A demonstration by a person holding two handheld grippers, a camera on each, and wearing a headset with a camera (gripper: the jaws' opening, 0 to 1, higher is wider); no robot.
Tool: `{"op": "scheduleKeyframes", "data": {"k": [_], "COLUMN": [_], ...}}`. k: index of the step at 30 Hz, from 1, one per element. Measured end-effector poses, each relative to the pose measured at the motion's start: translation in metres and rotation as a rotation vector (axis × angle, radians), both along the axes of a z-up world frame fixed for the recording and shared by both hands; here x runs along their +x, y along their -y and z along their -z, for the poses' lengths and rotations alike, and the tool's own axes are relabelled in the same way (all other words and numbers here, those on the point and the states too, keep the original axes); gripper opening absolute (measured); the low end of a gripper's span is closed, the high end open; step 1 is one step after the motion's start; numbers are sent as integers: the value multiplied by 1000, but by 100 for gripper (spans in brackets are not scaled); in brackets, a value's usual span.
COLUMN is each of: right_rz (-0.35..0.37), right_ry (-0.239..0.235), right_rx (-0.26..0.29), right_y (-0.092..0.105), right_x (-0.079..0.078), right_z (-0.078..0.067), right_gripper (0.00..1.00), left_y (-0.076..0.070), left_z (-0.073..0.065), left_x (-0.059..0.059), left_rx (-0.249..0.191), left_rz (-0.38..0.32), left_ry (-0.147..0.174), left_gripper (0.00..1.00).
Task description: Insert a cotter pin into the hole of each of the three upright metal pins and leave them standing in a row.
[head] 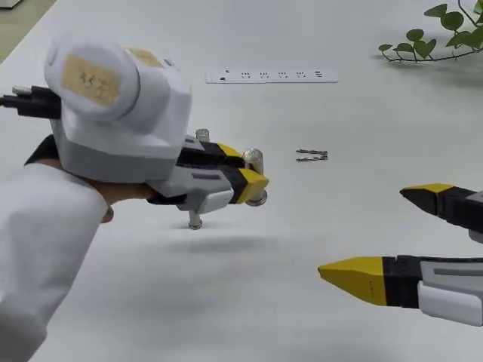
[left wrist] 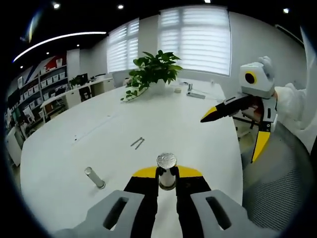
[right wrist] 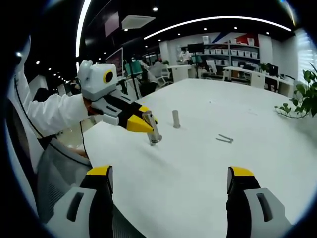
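left gripper (head: 255, 185) is pinching a metal pin (head: 253, 161) between its yellow tips, low over the white table (head: 226, 302). from the right gripper view that pin leans, and i can't tell if its foot touches. right gripper (head: 362, 232) hangs with jaws spread wide, nothing between them. two cotter pins (head: 312, 155) lie together further out. head view picks up a second pin (head: 201, 136) behind the left gripper, a third pin (head: 195, 221) under it, a power strip (head: 272, 75) beyond. left gripper view shows a plant (left wrist: 151, 69) at the far edge.
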State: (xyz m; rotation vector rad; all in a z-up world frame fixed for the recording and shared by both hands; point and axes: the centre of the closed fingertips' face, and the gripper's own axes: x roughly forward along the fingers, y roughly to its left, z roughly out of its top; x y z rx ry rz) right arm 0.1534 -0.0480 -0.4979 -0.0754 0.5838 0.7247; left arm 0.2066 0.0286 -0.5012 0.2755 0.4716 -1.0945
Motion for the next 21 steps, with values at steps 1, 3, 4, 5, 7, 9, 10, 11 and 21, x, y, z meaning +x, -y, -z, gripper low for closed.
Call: {"op": "scheduleKeyframes", "data": {"k": [1, 3, 4, 5, 7, 9, 10, 11, 21], "right_rz": [1, 0, 0, 0, -1, -3, -3, -2, 10], "right_ry": [-1, -1, -3, -3, -4, -5, -5, -7, -21], "right_rx": [0, 2, 3, 2, 4, 11, 14, 19, 17], "right_y": [0, 0, 0, 0, 0, 0, 0, 0, 3], "right_x": [-1, -1, -1, -1, -3, -4, -4, -4, -7], "right_z": [0, 1, 1, 1, 2, 2, 2, 2, 5], "right_gripper": [94, 94, 94, 94, 94, 94, 94, 94, 93], "left_y": [1, 3, 4, 5, 6, 7, 8, 9, 14], "left_z": [4, 10, 13, 16, 22, 28, 30, 33, 58], "left_x": [1, -2, -3, -4, -7, -8, -9, -10, -14], "left_rx": [3, 0, 2, 8, 31, 39, 39, 40, 93], "left_rz": [4, 5, 3, 4, 13, 17, 18, 17, 30], "left_ry": [-1, -16, -20, -20, -17, -20, -25, -31, -47], "left_gripper": [9, 9, 9, 9, 9, 9, 9, 9, 9]}}
